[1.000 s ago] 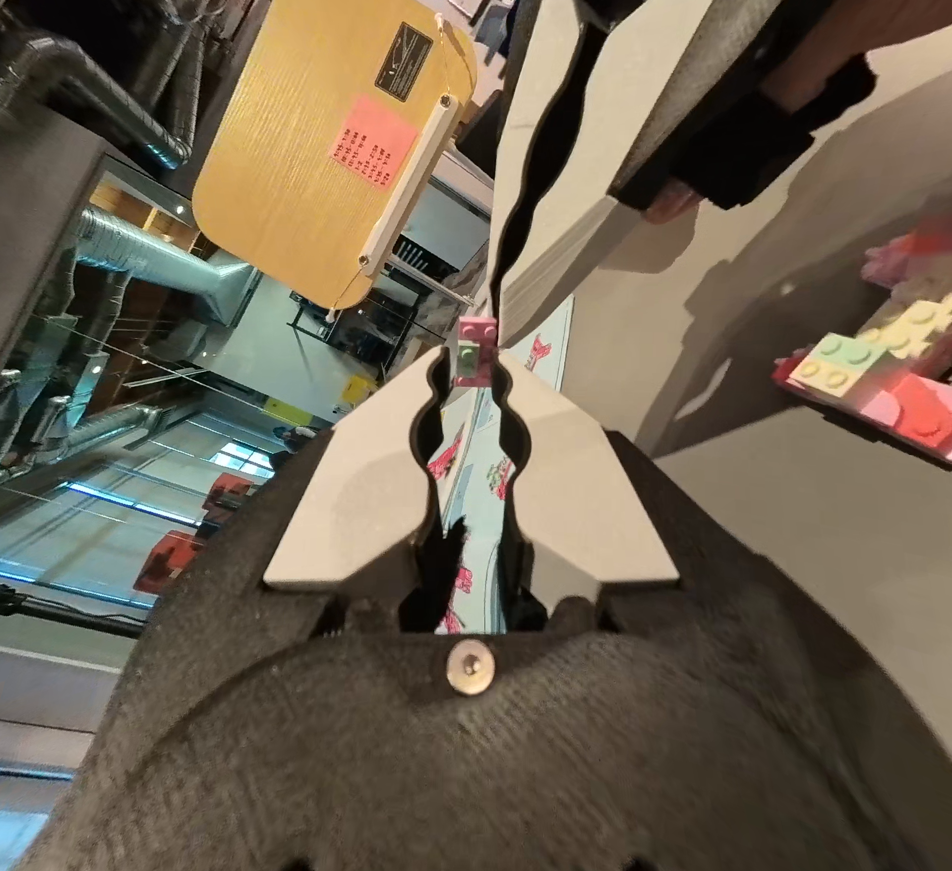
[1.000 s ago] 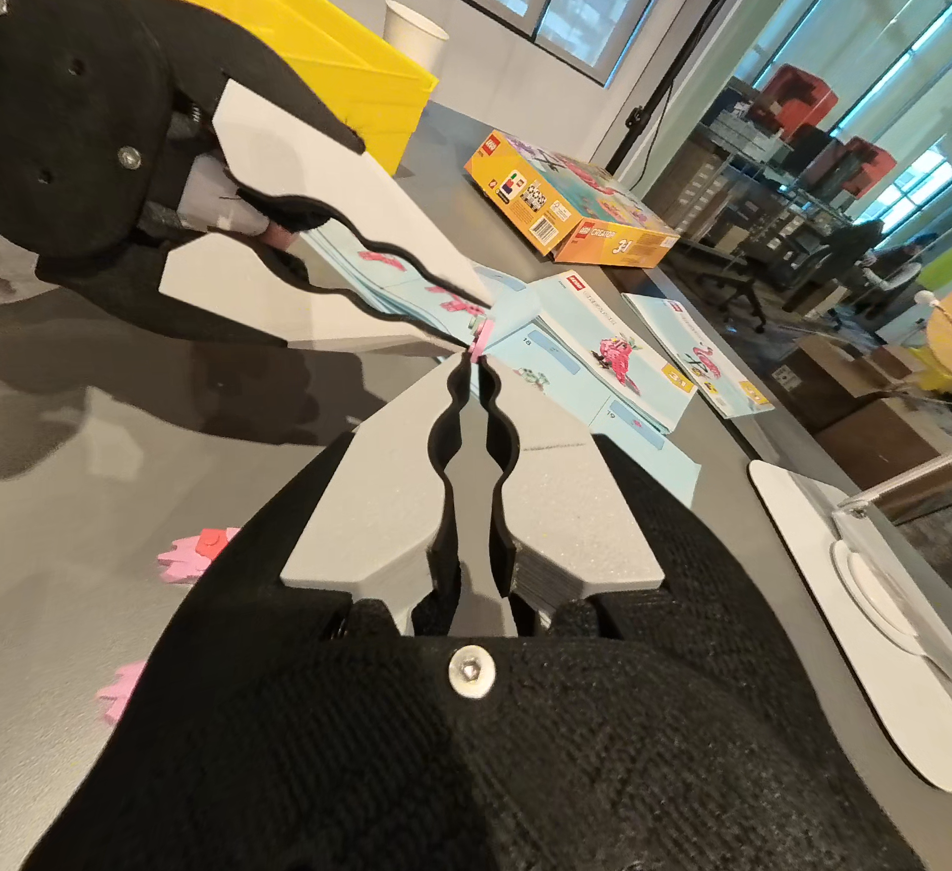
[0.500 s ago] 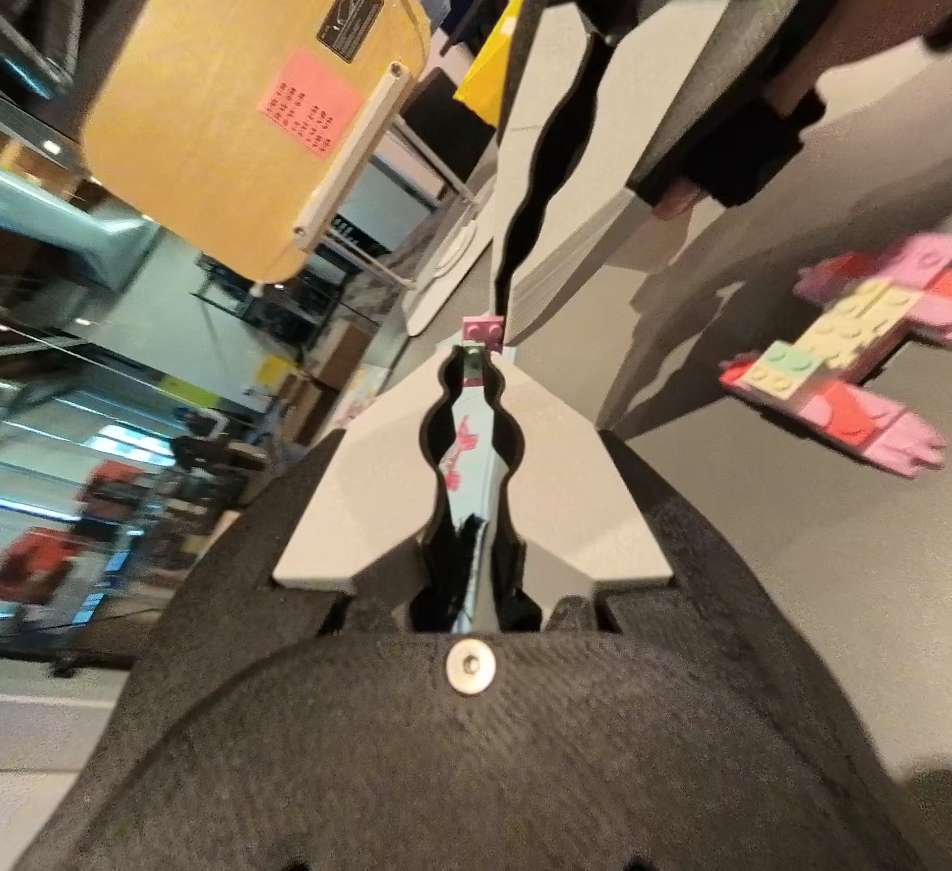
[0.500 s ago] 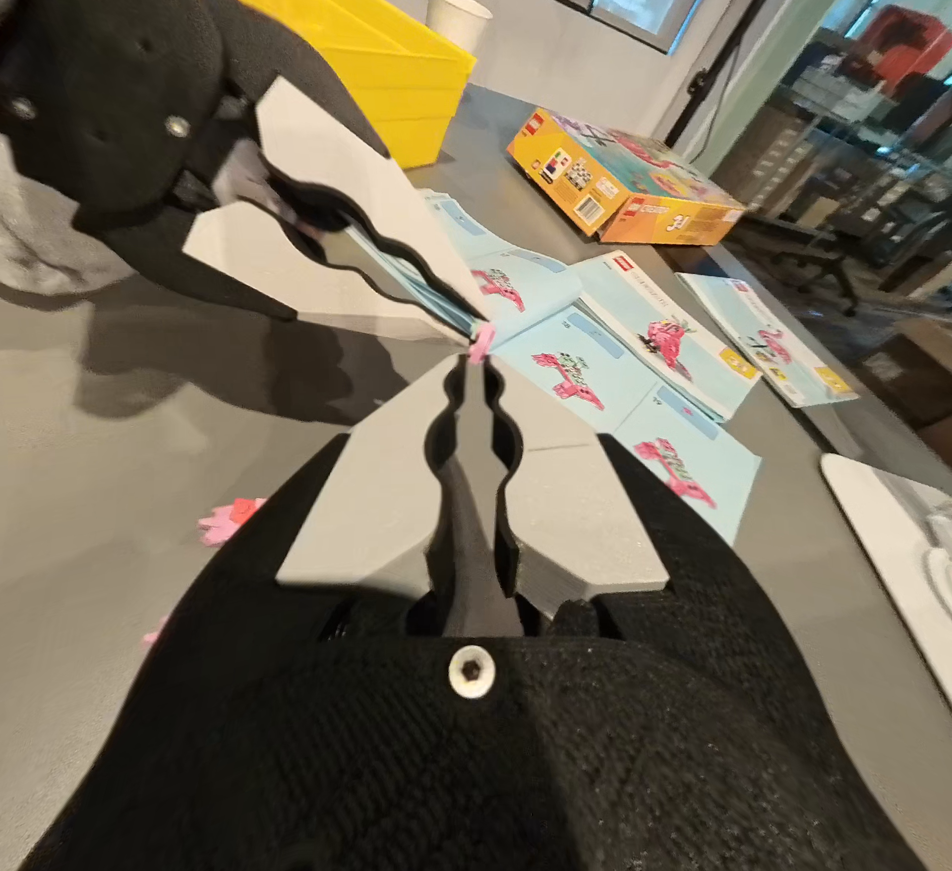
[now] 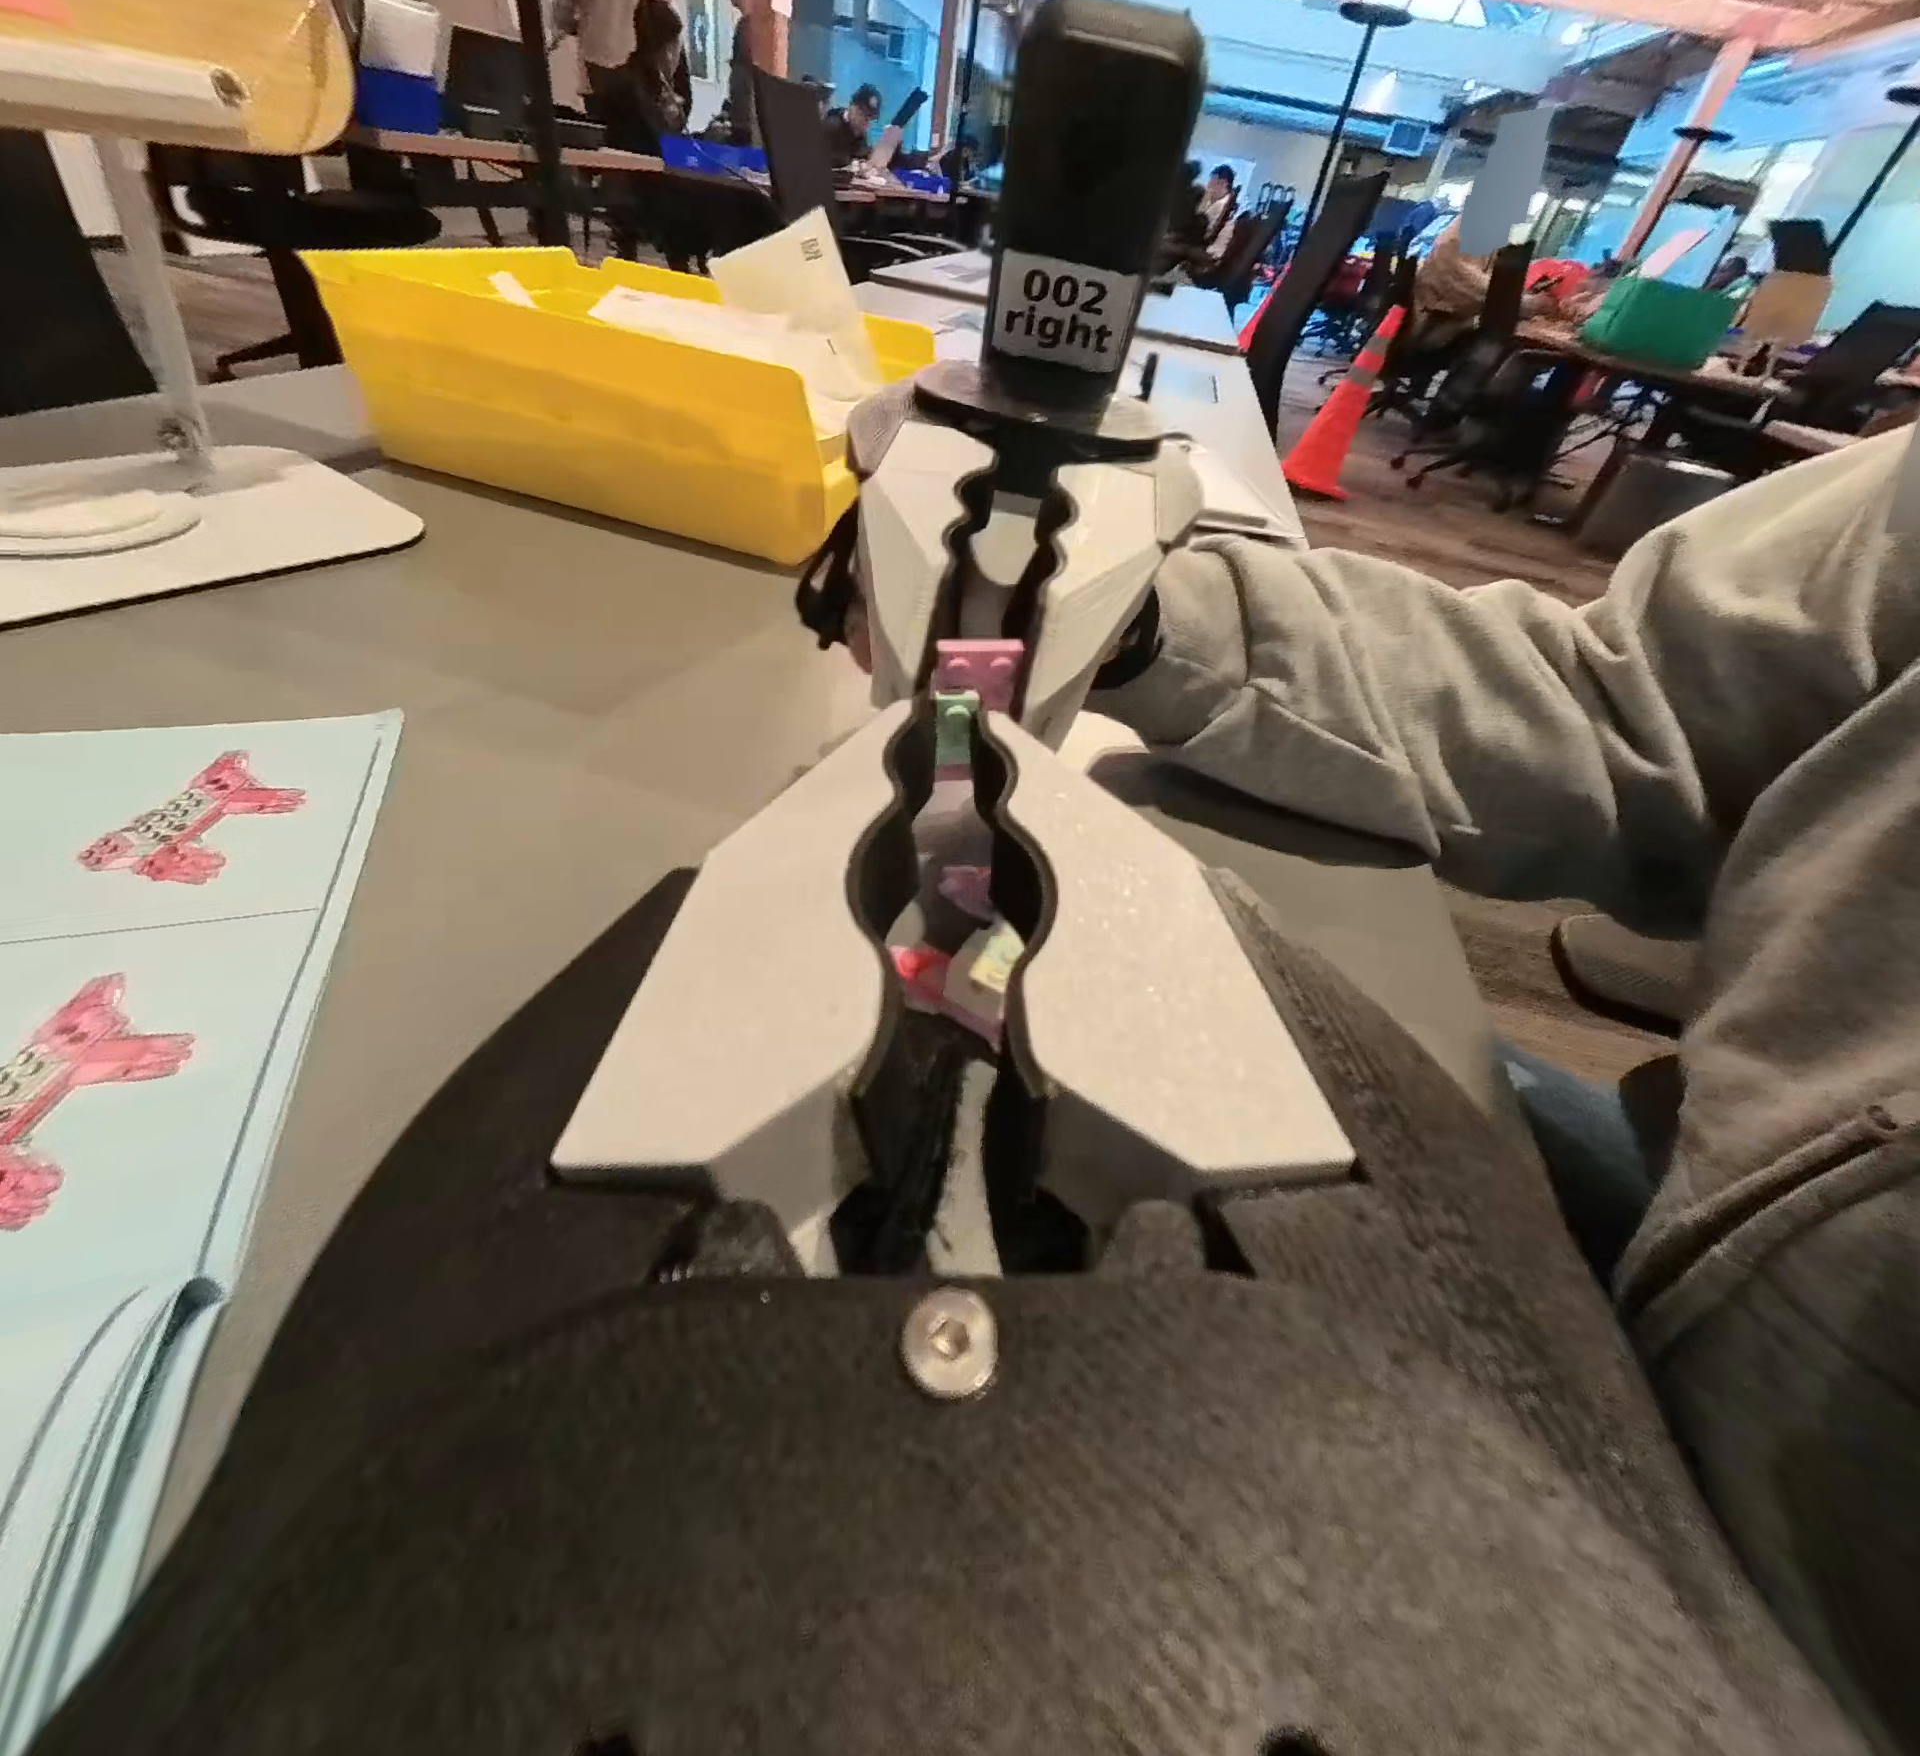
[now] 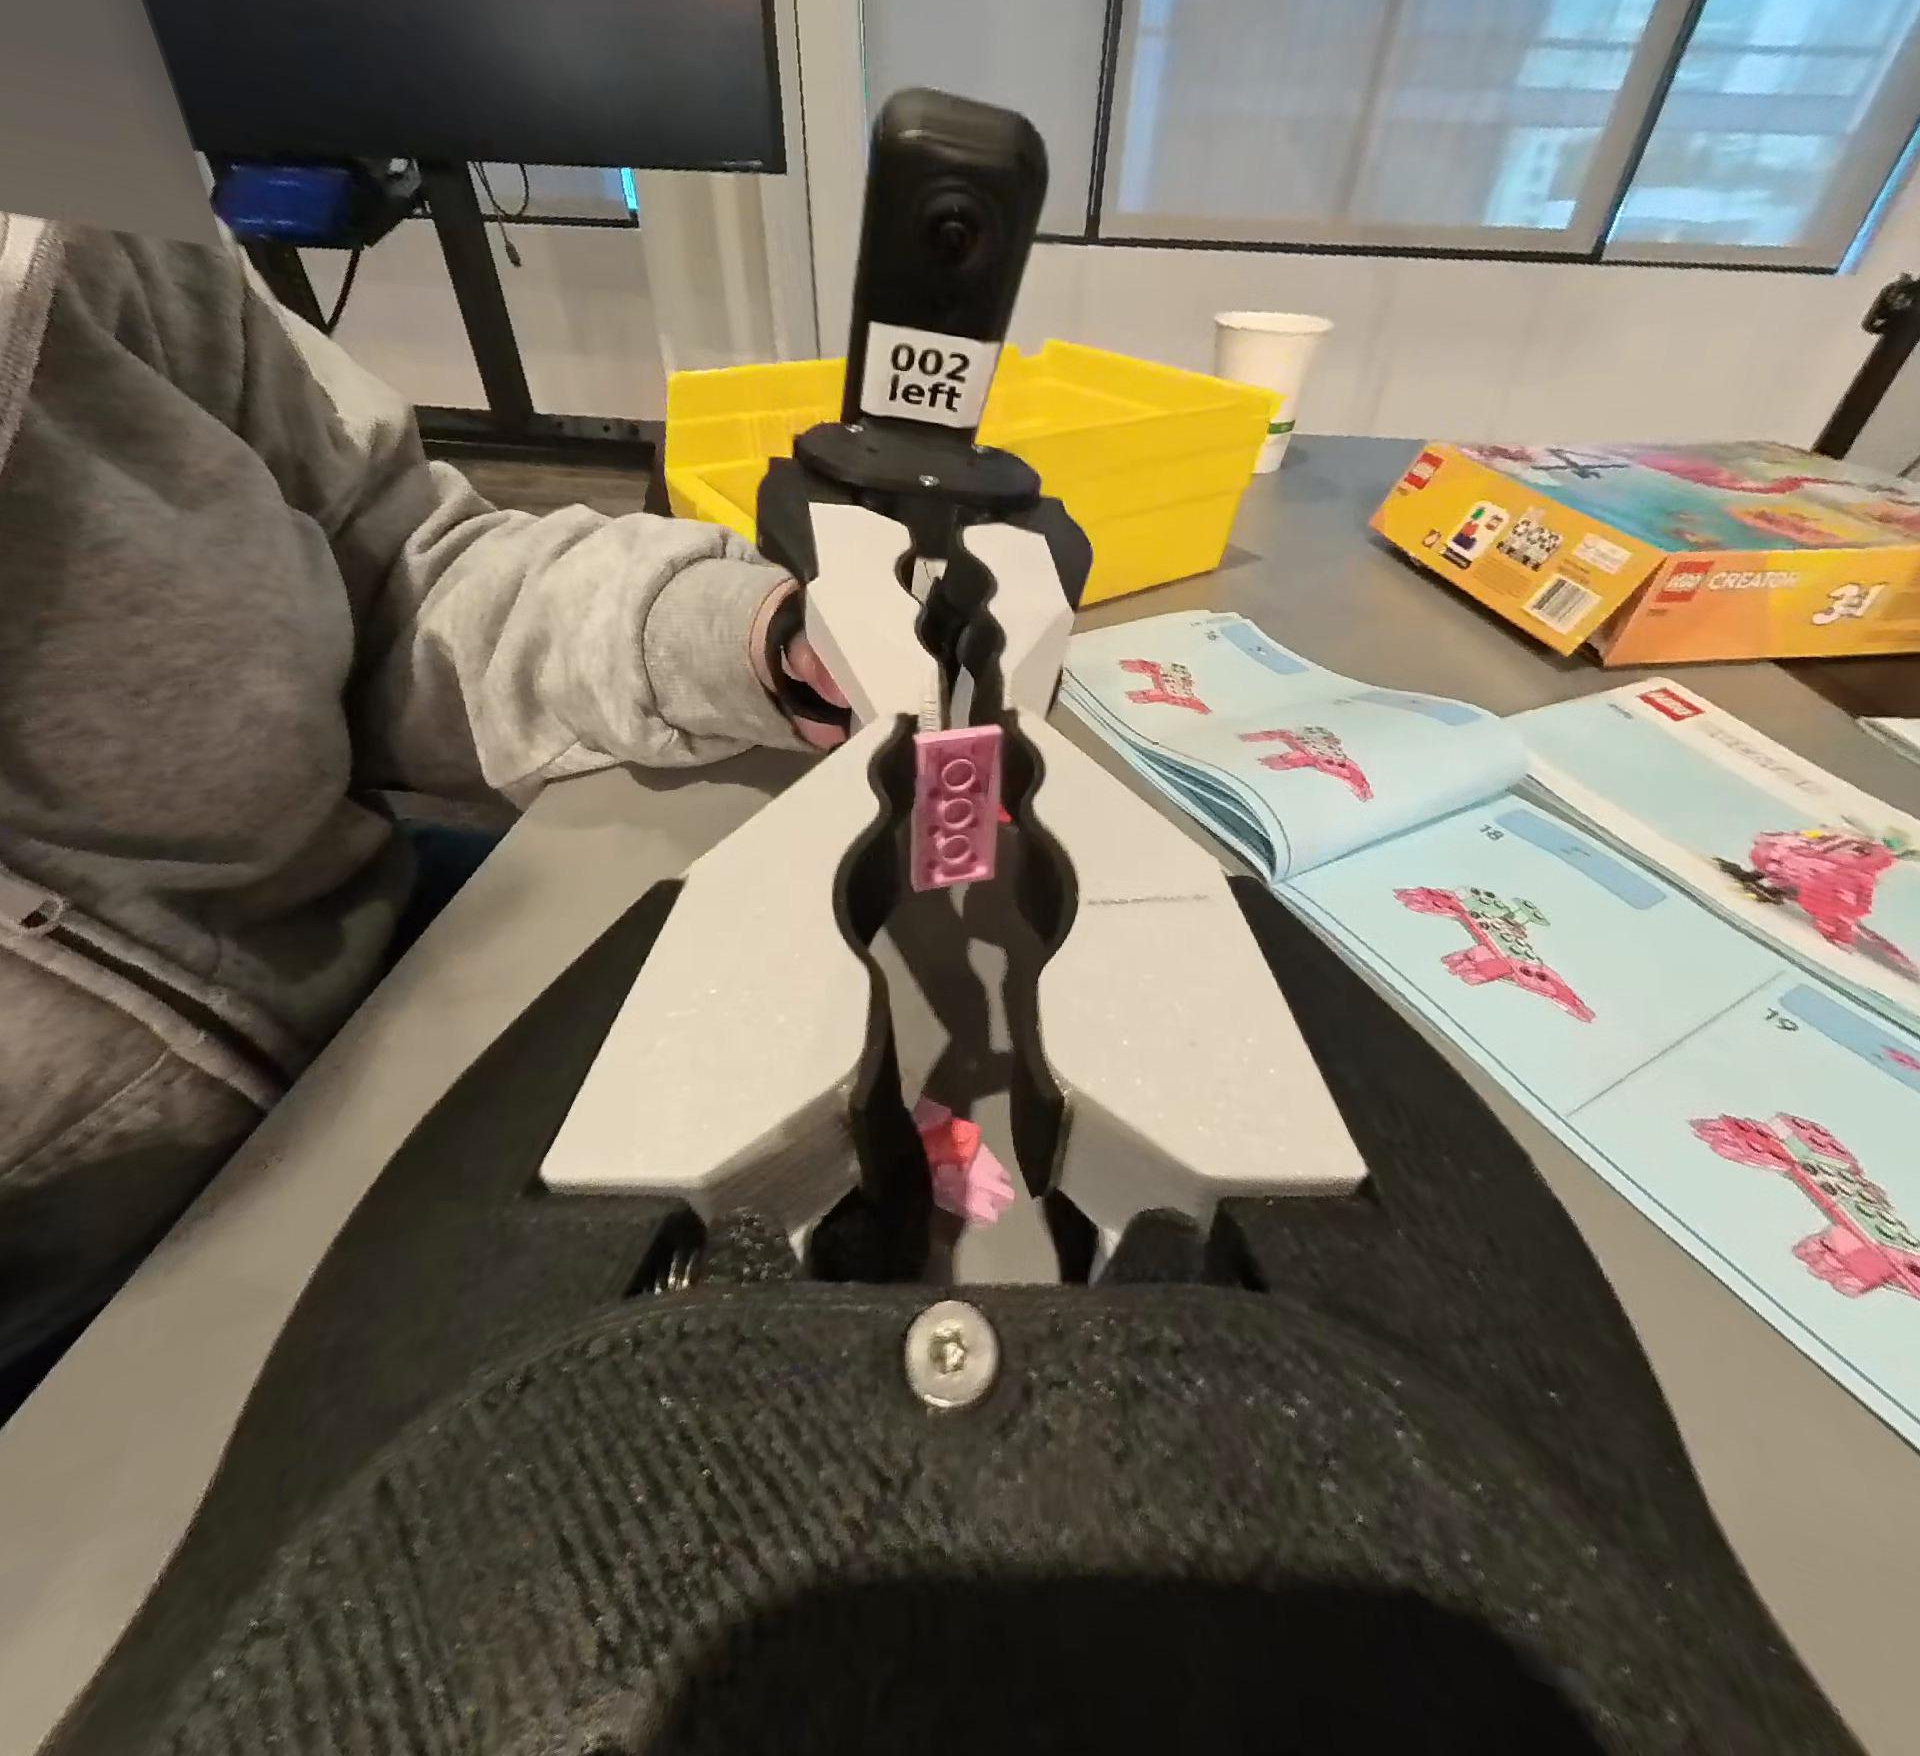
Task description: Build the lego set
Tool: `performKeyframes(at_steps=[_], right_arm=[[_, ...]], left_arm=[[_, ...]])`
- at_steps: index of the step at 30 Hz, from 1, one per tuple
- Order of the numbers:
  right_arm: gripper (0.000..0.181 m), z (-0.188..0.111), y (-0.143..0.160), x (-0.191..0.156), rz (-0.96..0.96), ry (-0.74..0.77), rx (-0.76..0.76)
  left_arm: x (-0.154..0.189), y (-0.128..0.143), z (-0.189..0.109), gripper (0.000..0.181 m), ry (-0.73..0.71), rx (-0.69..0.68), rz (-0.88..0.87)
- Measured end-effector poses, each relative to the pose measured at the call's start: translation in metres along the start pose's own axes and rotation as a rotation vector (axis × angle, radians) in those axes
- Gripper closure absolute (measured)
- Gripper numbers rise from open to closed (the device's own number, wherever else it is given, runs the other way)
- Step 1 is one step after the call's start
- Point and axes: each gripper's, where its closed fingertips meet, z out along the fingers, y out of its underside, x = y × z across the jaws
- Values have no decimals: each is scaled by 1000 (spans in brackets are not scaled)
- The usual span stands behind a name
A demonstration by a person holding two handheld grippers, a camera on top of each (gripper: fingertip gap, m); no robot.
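My left gripper (image 5: 956,719) is shut on a small green piece (image 5: 954,730) that sits against a pink plate (image 5: 979,670). My right gripper (image 6: 956,735) faces it tip to tip and is shut on that pink plate (image 6: 956,807), whose underside shows in the right wrist view. Both are held level above the grey table (image 5: 623,667). The partly built pink, red and pale lego model (image 5: 971,968) lies on the table below the tips. It also shows through the jaws in the right wrist view (image 6: 961,1171).
Open light-blue instruction booklets (image 6: 1455,875) lie beside the grippers. A yellow bin (image 5: 582,397), a paper cup (image 6: 1273,366) and the orange lego box (image 6: 1662,553) stand farther back. A wooden board on a white-based stand (image 5: 208,522) is at the far left. Grey sleeves (image 5: 1455,719) hold the grippers. My two grippers' fingertips are within a few centimetres of each other.
Both grippers have swung from a tilted pose to level and now face one another head on. The pink plate, seen edge-on before, now shows its underside. Both stay shut.
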Motion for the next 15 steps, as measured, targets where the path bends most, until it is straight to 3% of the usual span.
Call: performKeyframes(at_steps=[10,13,15], right_arm=[[168,-8,11,10,-19,47,-82],[168,-37,2,25,-9,130,-46],[167,-49,3,32,8,168,-39]], left_arm=[[-8,7,1,176,-71,-50,39],[-23,-4,-23,177,-129,20,7],[-34,2,-32,176,-167,-4,-27]])
